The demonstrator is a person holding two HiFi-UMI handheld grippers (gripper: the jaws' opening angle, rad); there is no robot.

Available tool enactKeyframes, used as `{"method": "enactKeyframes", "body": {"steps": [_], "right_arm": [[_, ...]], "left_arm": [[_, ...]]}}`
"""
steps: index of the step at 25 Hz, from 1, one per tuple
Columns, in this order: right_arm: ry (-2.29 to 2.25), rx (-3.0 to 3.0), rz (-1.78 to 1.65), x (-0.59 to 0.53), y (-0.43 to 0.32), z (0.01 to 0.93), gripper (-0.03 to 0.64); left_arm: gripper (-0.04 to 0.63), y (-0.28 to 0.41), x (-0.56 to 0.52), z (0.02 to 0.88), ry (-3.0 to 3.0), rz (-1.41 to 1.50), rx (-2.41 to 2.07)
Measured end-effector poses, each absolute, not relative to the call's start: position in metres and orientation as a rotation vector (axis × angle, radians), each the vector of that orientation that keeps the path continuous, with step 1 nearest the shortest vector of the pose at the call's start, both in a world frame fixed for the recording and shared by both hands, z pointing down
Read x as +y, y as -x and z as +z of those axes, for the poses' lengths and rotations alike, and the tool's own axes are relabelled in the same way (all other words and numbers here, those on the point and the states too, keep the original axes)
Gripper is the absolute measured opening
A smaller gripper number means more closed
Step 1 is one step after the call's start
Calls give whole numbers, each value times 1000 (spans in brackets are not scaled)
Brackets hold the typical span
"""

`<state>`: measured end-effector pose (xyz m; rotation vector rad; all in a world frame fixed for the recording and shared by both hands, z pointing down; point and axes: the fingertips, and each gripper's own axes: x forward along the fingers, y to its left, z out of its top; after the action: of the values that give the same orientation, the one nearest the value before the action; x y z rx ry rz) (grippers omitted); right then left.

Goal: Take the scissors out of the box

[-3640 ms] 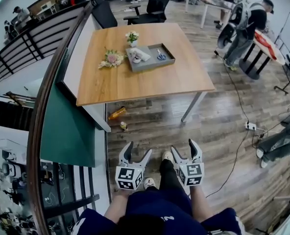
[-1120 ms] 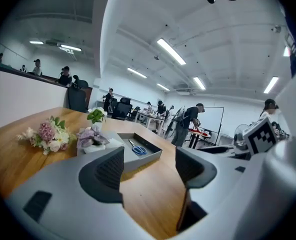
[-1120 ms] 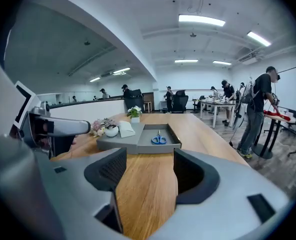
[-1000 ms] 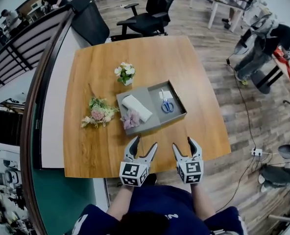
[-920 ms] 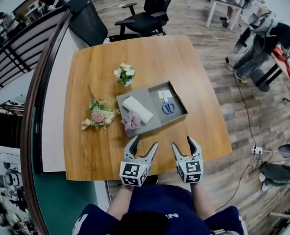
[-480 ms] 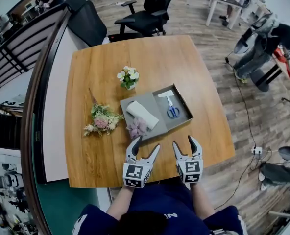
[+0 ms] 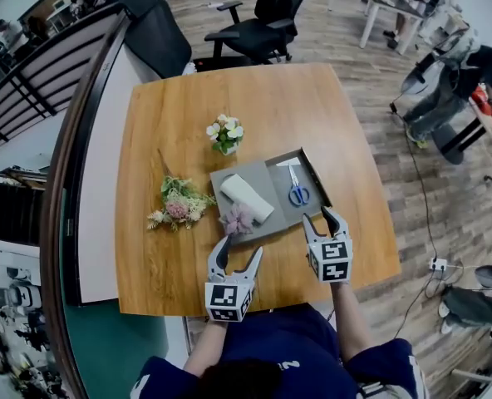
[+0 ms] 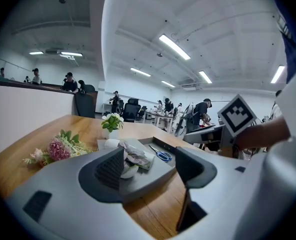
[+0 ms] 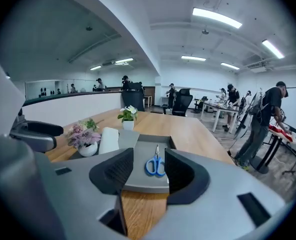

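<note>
Blue-handled scissors (image 7: 297, 189) lie in the right part of a flat grey box (image 7: 282, 212) on the wooden table. My right gripper (image 7: 317, 216) hovers at the box's near right edge, pointing at the scissors (image 9: 155, 165), which lie just ahead of its tips. Its jaws are closing and nothing is between the pads. My left gripper (image 7: 239, 248) stands open over the table in front of the box's near left corner. In the left gripper view the scissors (image 8: 161, 155) show beyond the gap of that gripper (image 8: 148, 166).
In the box's left part lie a white roll (image 7: 247, 198) and a small pot of purple flowers (image 7: 236, 219). A pot of white flowers (image 7: 226, 135) and a loose bouquet (image 7: 176, 203) sit on the table (image 7: 171, 264) nearby. Office chairs and people are beyond.
My right gripper has moved forward to the box's near right edge and its jaws have narrowed. The left gripper has shifted a little along the table's front.
</note>
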<state>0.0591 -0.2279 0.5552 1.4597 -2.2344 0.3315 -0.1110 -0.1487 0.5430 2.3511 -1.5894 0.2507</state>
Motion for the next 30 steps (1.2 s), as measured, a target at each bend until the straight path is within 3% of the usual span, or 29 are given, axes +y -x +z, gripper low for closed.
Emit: {"method": "enactKeyframes", "body": {"steps": [18,30], "right_arm": [[-1084,-1972,785,-324,-41,638,179],[-935,-1736,824,-328,-49,690,147]], "left_arm": [[322,162,-135,535,-2151,202,-1794],[322,206,-117,539,-1983,209,-1938]]}}
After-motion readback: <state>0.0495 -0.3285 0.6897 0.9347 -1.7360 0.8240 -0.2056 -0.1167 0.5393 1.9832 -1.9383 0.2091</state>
